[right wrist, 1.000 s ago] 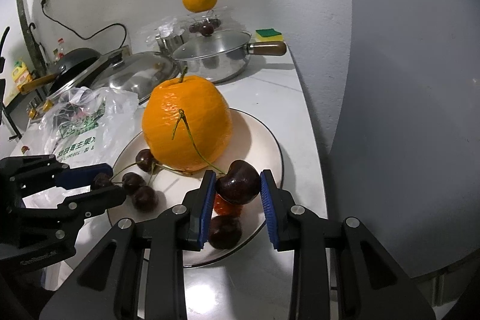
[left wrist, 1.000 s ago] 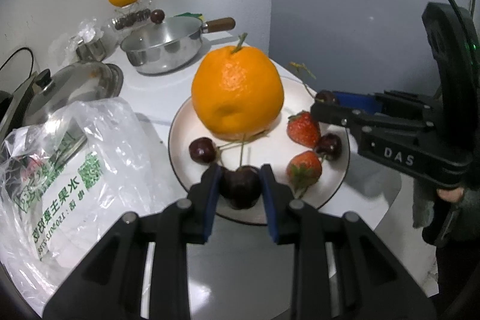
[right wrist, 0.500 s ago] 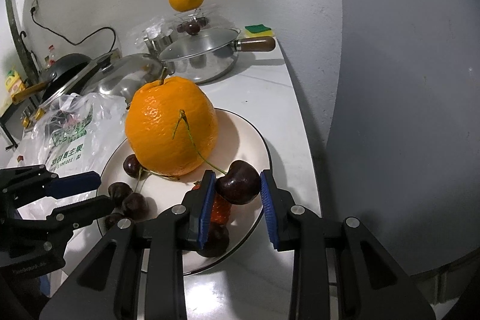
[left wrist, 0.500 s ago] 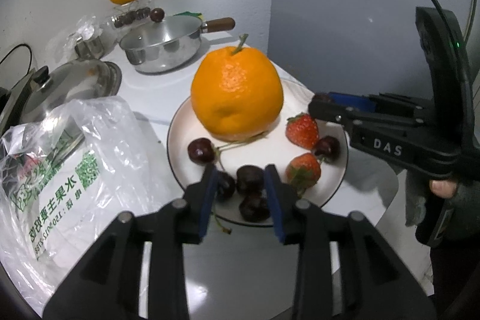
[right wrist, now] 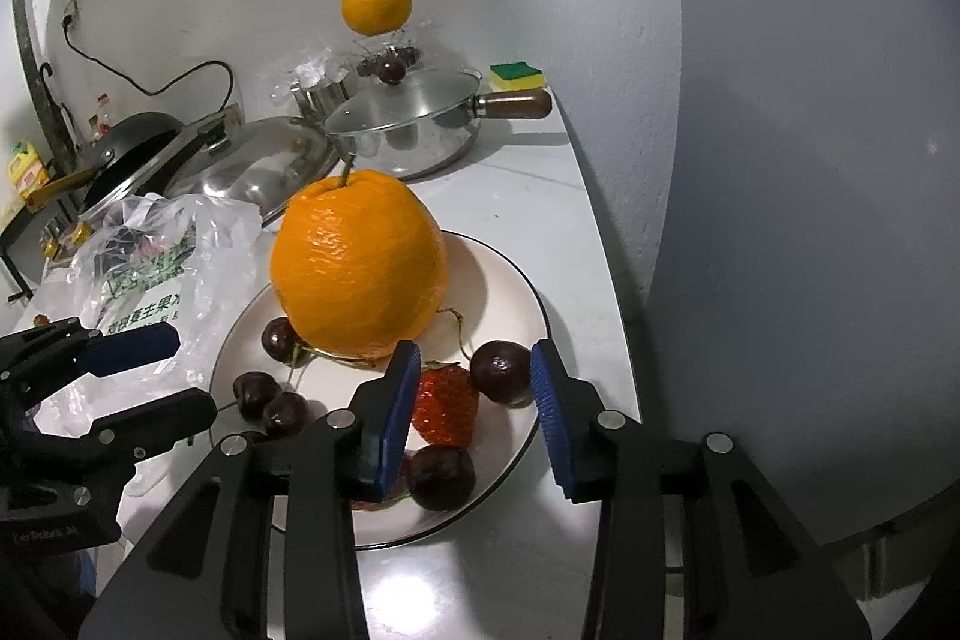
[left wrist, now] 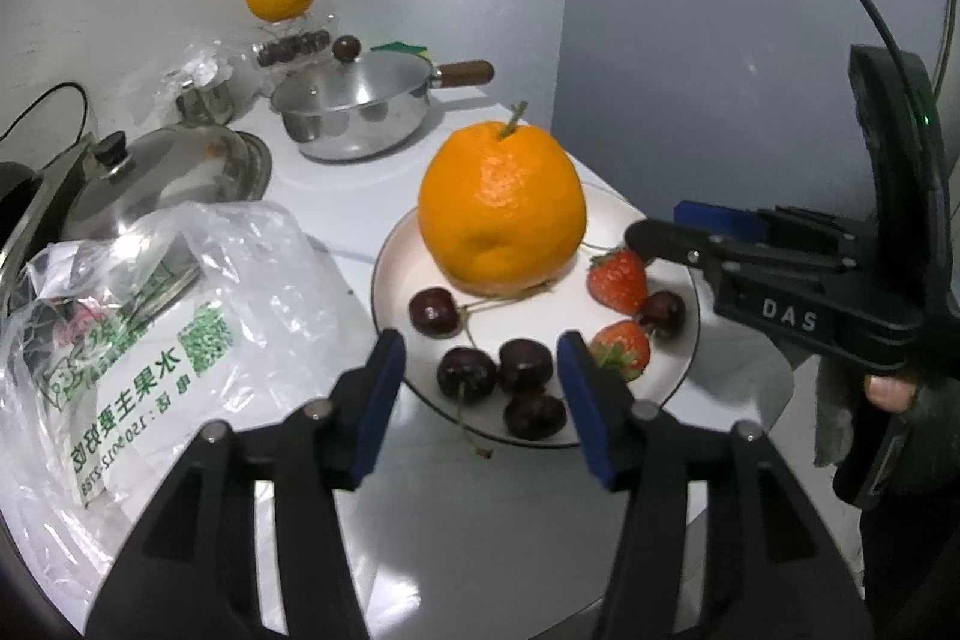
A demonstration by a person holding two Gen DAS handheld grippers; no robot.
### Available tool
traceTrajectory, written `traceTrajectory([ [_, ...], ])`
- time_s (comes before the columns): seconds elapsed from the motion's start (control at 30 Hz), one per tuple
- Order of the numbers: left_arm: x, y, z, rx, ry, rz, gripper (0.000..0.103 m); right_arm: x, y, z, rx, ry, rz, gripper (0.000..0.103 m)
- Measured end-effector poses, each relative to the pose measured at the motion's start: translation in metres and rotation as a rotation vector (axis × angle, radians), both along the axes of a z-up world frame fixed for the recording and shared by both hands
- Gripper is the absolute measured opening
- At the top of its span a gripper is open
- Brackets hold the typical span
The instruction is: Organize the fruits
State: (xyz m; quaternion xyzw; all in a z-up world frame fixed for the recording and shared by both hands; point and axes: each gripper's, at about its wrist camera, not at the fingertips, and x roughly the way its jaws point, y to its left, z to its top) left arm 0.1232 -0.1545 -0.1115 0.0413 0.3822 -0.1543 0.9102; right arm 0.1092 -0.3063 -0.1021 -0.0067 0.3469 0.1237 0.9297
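Left wrist view: plate point(left wrist: 681, 382) on tabletop holds orange point(left wrist: 501, 211), cherries point(left wrist: 525, 364), strawberries point(left wrist: 618, 271). Left tool point(left wrist: 480, 388) and right tool point(right wrist: 474, 400) both opening, gripping nothing. More fruit likely waits behind.

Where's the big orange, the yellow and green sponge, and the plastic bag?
big orange point(left wrist: 501, 208), left wrist view, middle of its peel.
sponge point(right wrist: 516, 75), right wrist view, its yellow side.
plastic bag point(left wrist: 180, 334), left wrist view, its printed green label.
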Motion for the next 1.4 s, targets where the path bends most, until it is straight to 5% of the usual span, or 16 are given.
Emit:
traceTrajectory([
  [0.1, -0.004, 0.005, 0.004, -0.005, -0.012, 0.008, 0.056, -0.004, 0.004, 0.003, -0.004, -0.007, 0.002, 0.041],
  [0.2, -0.009, 0.011, 0.008, -0.018, -0.025, 0.020, 0.069, -0.009, 0.009, 0.008, -0.009, -0.015, 0.004, 0.041],
  [0.47, -0.026, 0.028, 0.019, -0.034, -0.057, 0.041, 0.071, -0.026, 0.025, 0.017, -0.021, -0.039, 0.011, 0.051],
  [0.7, -0.043, 0.045, 0.026, -0.060, -0.086, 0.067, 0.091, -0.042, 0.042, 0.025, -0.034, -0.059, 0.025, 0.051],
  [1.4, -0.090, 0.108, 0.045, -0.070, -0.141, 0.205, 0.101, -0.082, 0.102, 0.049, -0.064, -0.121, 0.073, 0.051],
])
